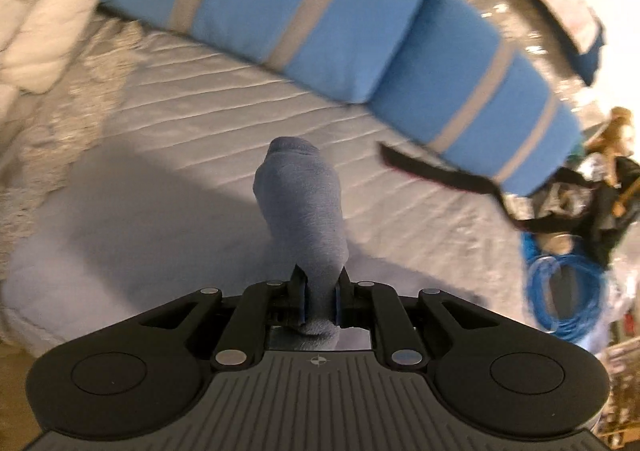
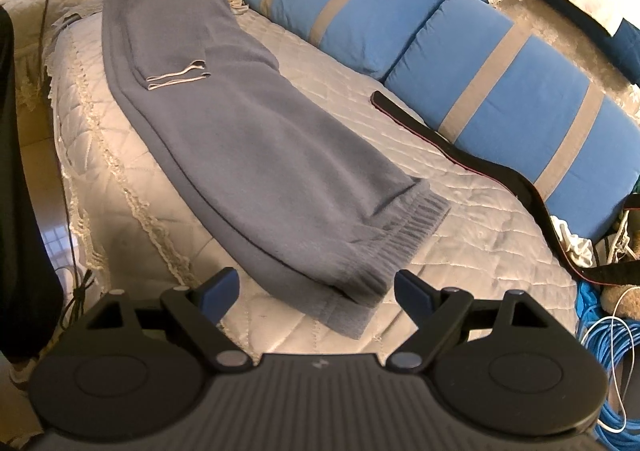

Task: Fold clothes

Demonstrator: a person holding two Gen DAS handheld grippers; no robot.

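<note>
Pinching a fold of the blue-grey garment (image 1: 304,211), my left gripper (image 1: 320,301) has it hanging over the quilted bed (image 1: 180,99). Right gripper (image 2: 316,291) spread, empty, just near of the ribbed hem (image 2: 394,247); garment's long axis runs near-right to far-left. No legible writing, though the left view is blurred.

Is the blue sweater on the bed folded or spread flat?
Partly folded: the sweater lies narrow along the bed, with a cuff laid on top.
</note>
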